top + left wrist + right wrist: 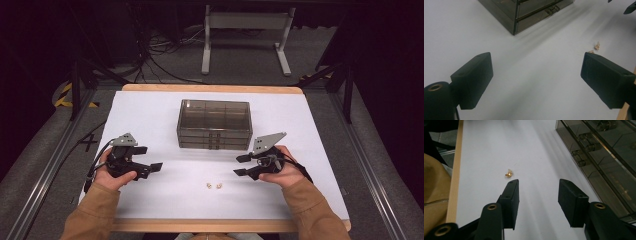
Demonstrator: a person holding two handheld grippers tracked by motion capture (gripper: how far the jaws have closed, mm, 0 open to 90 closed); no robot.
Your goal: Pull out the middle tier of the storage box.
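Hovering low over the white bench (150, 112), both grippers wait with nothing held. The left gripper (151, 159) has its jaws wide apart and empty; the right gripper (241, 165) has its jaws apart too, also empty. Two small gold pieces (213, 186) lie between them, untouched, near the front edge. The smoked drawer box (214, 124) looks closed, so by my reading everything remains: pick-up, opening, stowing.
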